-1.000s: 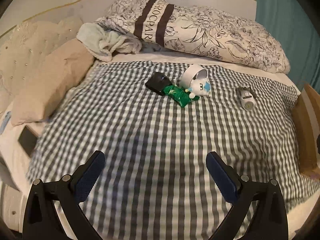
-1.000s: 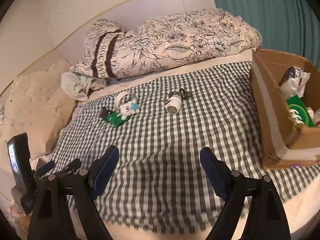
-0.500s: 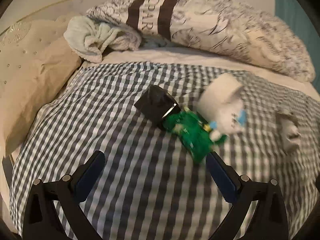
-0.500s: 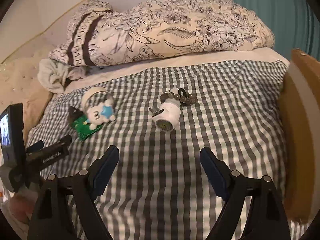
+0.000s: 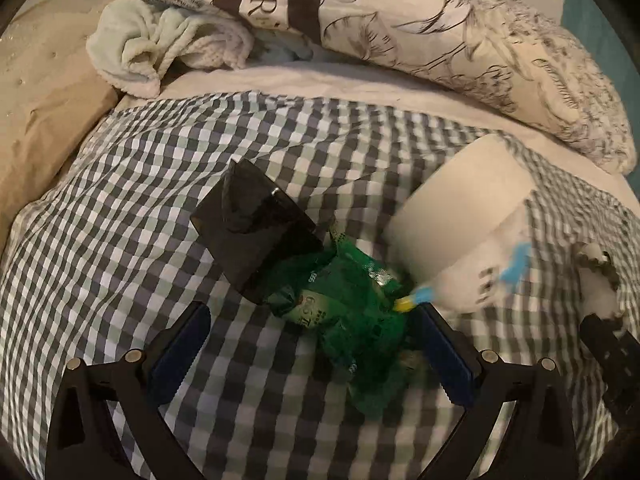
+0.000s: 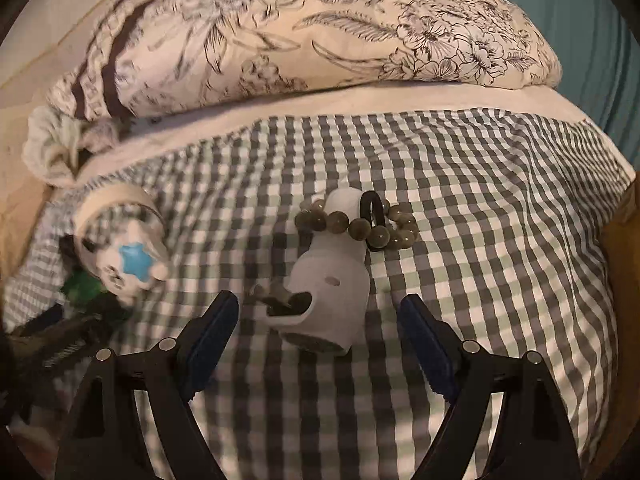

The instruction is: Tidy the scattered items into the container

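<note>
Green packet (image 5: 352,316) lies on checked bedspread (image 5: 160,208), between spread fingers of left claw (image 5: 312,344), ungripped. Dark case (image 5: 256,232) overlaps it at 10 o'clock; white toy (image 5: 460,232) touches at 2. Right claw (image 6: 320,336) released, straddling white device (image 6: 332,292); bead bracelet (image 6: 360,226) draped at 12. Floral pillow (image 6: 300,36) beyond.

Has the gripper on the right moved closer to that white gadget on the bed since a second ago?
Yes. The right gripper has come forward and down over the checked blanket; the white gadget, earlier far ahead, now lies between its open fingers.
</note>
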Available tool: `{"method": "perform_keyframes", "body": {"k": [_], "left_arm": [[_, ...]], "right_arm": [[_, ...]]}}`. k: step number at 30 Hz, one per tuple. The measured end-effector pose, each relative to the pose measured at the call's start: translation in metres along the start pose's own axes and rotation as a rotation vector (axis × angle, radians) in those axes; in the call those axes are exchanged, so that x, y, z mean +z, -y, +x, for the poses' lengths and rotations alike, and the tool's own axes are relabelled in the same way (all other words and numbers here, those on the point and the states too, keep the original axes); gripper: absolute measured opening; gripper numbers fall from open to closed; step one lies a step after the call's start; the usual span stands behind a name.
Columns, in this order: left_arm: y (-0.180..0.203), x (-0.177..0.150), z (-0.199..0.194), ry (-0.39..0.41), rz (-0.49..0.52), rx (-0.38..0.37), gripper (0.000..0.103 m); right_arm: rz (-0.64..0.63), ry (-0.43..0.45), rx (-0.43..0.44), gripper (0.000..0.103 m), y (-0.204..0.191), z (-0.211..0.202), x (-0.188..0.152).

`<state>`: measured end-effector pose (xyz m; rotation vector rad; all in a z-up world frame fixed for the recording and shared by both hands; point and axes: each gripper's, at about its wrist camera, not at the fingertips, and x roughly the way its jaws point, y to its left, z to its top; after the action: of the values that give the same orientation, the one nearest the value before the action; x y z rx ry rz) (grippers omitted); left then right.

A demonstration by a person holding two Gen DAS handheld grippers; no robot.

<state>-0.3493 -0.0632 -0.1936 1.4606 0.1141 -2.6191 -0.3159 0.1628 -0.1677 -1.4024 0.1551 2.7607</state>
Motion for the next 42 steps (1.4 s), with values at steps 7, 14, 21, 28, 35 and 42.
{"method": "perform_keyframes", "body": {"k": [7, 14, 21, 28, 35, 42], "left_arm": [[-0.005, -0.004, -0.012, -0.012, -0.003, -0.047, 0.04], [-0.024, -0.029, -0.049, -0.034, 0.023, -0.007, 0.039], [-0.032, -0.074, -0.094, -0.05, 0.051, -0.004, 0.035], [-0.034, -0.121, -0.141, -0.034, 0.09, -0.006, 0.031], [-0.03, -0.147, -0.169, -0.034, 0.11, 0.011, 0.03], [-0.031, -0.155, -0.161, -0.051, 0.093, 0.013, 0.03]], "right_arm": [[0.041, -0.027, 0.017, 0.049, 0.013, 0.01, -0.009], [0.047, -0.047, 0.077, 0.048, 0.019, -0.035, -0.038], [0.058, -0.052, 0.088, 0.047, 0.026, -0.088, -0.077], [0.007, -0.049, 0.079, 0.046, 0.028, -0.142, -0.129], [-0.005, -0.033, 0.073, 0.046, 0.037, -0.18, -0.165], [0.014, -0.04, 0.076, 0.046, 0.046, -0.184, -0.177]]}}
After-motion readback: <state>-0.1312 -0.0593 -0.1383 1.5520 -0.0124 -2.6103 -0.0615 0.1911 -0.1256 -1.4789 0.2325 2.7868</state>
